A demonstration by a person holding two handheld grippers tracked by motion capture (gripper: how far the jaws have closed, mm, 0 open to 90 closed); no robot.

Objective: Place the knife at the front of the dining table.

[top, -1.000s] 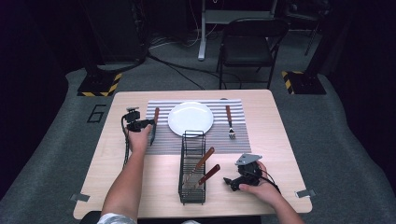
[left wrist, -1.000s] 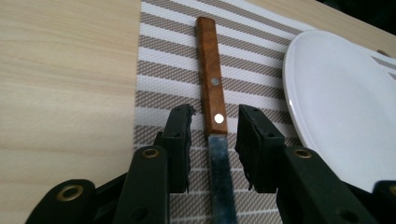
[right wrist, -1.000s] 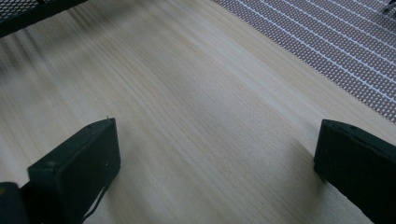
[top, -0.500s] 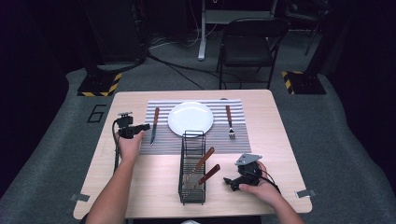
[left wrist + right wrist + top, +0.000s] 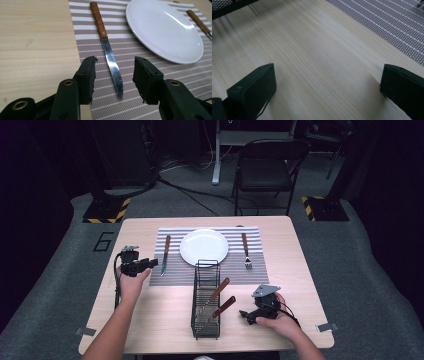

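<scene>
The knife (image 5: 107,47) lies on the striped mat (image 5: 175,270) left of the plate (image 5: 204,246), the fork (image 5: 245,251) lies right, two more wait in the rack (image 5: 206,300), and the left gripper (image 5: 113,75) and right gripper (image 5: 248,316) are both wide and hold nothing

Behind the table (image 5: 150,315), a black folding chair (image 5: 265,167) and hazard-striped bases (image 5: 107,210).
</scene>
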